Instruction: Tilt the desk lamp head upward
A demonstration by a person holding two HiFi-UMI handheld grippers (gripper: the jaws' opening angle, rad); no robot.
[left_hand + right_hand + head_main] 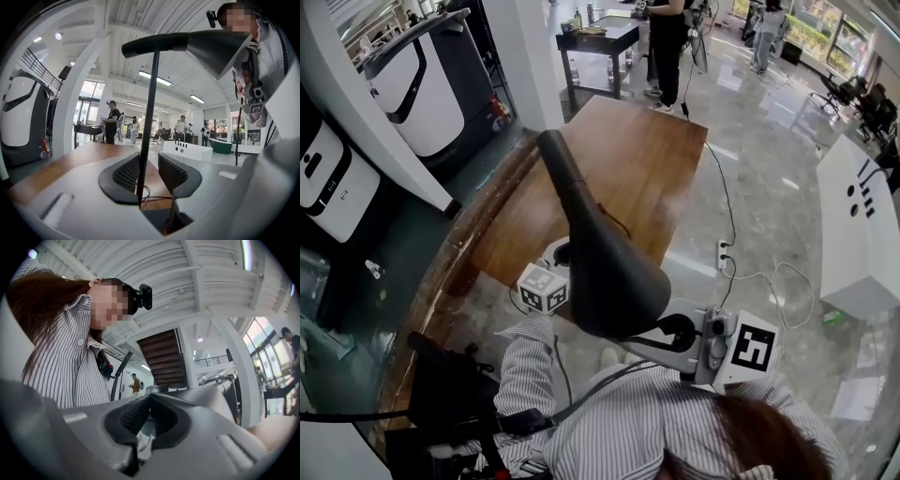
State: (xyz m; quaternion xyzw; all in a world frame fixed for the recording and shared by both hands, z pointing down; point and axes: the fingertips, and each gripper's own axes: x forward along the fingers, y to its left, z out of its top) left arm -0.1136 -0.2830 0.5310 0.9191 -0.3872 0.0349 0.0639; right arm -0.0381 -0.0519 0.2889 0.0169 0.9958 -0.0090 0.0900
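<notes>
- The lamp head (609,272) is up over the wooden table (628,159). It lies long and flat, with its wide end near the person.
- The left gripper (149,161) is low down. Its jaws are partly apart. The thin pole (150,103) stands between them, with a gap on one side.
- The right gripper (675,331) has its jaws together and holds nothing. It is just beside the wide end, so I think it is the closer one to push that end up.
</notes>
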